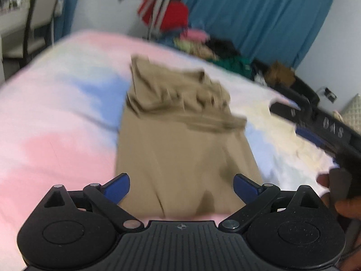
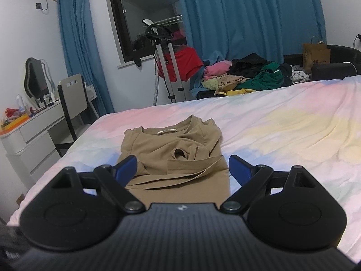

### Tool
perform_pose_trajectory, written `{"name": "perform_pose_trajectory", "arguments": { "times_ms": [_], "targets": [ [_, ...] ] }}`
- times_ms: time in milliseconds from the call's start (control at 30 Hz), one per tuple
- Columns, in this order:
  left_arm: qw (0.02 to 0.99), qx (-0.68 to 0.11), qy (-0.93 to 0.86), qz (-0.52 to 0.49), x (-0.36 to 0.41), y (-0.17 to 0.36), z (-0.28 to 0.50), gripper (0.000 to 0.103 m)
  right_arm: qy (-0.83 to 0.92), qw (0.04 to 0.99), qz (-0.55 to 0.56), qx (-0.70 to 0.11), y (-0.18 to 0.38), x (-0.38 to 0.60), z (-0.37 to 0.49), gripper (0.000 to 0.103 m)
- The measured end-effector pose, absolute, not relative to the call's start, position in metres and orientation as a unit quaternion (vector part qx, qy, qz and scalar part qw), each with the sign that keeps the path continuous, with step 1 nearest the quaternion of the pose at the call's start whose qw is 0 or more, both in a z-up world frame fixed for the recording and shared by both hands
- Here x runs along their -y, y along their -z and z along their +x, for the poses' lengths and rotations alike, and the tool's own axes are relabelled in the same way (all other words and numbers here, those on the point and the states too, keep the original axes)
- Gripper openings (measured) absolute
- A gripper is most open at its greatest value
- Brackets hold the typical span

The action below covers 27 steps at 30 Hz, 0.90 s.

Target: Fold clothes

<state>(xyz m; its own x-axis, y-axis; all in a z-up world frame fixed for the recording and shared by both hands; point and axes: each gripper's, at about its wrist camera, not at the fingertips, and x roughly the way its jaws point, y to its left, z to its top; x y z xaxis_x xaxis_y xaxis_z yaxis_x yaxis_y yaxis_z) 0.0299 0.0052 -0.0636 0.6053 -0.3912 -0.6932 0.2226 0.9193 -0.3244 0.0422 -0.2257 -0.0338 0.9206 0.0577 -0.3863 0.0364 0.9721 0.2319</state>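
Observation:
A tan T-shirt (image 2: 176, 149) lies on the pastel bed sheet (image 2: 282, 124), folded into a long narrow strip, its collar at the far end and its sleeves rumpled across the middle. My right gripper (image 2: 182, 161) hovers open over the shirt's near part, with nothing between its blue fingers. The left wrist view is blurred. In it the same shirt (image 1: 180, 135) runs away from my left gripper (image 1: 181, 180), which stands open just above the near hem and holds nothing. The right tool's black body (image 1: 334, 131) and a hand (image 1: 325, 180) show at that view's right edge.
A pile of mixed clothes (image 2: 248, 74) lies beyond the bed's far edge, next to a garment steamer stand (image 2: 167, 67) with a red garment. A white desk (image 2: 33, 124) and a chair (image 2: 72, 94) stand left of the bed. Blue curtains (image 2: 248, 18) hang behind.

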Motion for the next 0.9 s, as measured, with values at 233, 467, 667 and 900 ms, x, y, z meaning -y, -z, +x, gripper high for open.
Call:
{"name": "perform_pose_trajectory", "arguments": {
  "times_ms": [233,467,667,900],
  "targets": [
    [0.849,-0.468,0.193,-0.150,0.000,0.100,0.043,0.096,-0.008,0.970,0.124,-0.208,0.036,0.225,0.045,0.089],
    [0.825,-0.476,0.190,-0.237,-0.020,0.109,0.049,0.097,-0.004,0.966,0.136,-0.218,0.038,0.227,0.047,0.089],
    [0.775,-0.515,0.213,-0.297,-0.019,0.110,0.047,0.098,0.003,0.965,0.143,-0.220,0.039,0.229,0.047,0.089],
    [0.740,-0.512,0.227,-0.373,-0.022,0.141,0.054,0.098,0.007,0.961,0.156,-0.227,0.042,0.232,0.050,0.089]
  ]
}}
